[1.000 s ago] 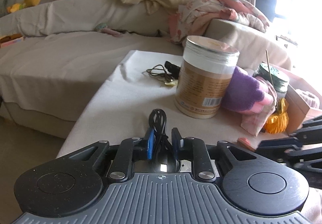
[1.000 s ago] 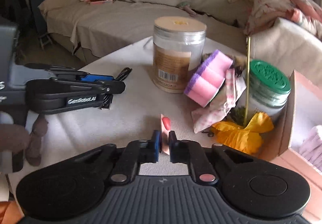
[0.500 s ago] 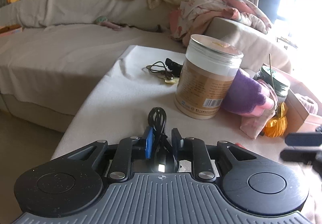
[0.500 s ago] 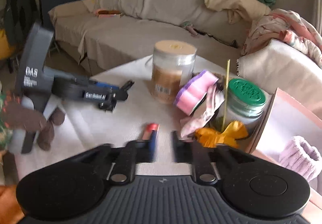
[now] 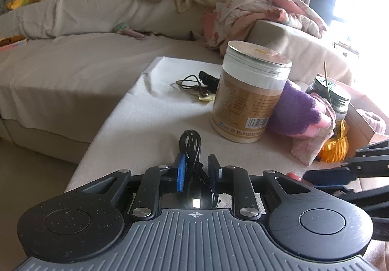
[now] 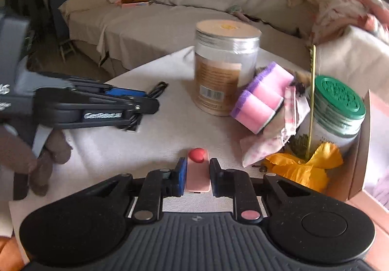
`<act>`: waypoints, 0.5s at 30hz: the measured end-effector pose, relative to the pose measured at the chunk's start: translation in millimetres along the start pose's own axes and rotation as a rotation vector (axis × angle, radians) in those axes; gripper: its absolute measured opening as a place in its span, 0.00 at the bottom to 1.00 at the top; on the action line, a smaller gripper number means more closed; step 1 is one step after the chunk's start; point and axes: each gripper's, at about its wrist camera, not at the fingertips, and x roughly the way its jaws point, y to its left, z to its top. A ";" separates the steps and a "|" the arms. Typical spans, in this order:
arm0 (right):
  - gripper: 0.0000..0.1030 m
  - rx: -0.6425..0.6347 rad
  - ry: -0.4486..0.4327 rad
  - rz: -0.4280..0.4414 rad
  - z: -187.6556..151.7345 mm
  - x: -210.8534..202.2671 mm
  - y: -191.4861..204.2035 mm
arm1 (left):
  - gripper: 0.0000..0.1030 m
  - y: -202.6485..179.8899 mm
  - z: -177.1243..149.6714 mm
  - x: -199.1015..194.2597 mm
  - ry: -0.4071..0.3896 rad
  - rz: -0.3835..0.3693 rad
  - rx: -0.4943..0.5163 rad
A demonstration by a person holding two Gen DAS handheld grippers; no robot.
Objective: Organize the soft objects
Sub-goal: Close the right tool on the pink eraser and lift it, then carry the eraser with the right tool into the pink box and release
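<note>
Left tongs [image 5: 196,168]: fingers set a narrow gap apart with a coiled black cable [image 5: 190,147] lodged between them. Cable loop sticks out ahead of the tips; whether the pads actually pinch it, cannot tell. Seen from the right wrist, the same tongs [image 6: 145,106] lie low over the table [image 6: 158,139], left of the right tongs; white lettering on the arm reads roughly "GenRobot.AI", blurred. A "S" fragment shows on the grey handle at far left.

Ahead of the left tongs, further off: a 2nd tangle of dark cord [image 5: 192,82] with a small black gadget, lying on the cloth.

Ahead and right: tall jar [image 5: 250,93], silver lid, tan label with a barcode and small print too fine to read. Upright on the table.

Leaning on the jar's right side: purple-and-pink sponge [image 6: 262,98], tilted, resting on a pale pink printed cloth [image 6: 272,139]. Soft items, both right of and beyond the right tongs.

Right tongs [image 6: 197,175]: part open, fingers either side of a flat pink eraser-like piece [image 6: 197,177] with a red heart [image 6: 197,154] at its far end. Left pad looks against it, right pad just beside; grip not certain. Piece lies flat on the cloth.

Further right: green-lidded jar [image 6: 338,105], embossed lid text unreadable; a thin yellow stick [image 6: 312,100] stands in front of it. Orange-yellow crumpled thing [image 6: 306,168] at its foot. Cardboard box [image 6: 359,154] at far right, touching the green jar.
</note>
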 end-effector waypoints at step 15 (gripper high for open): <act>0.19 0.008 -0.234 -0.075 38.1 -94.3 -24.8 | 0.15 13.4 13.1 -3.3 -0.052 -0.001 -0.034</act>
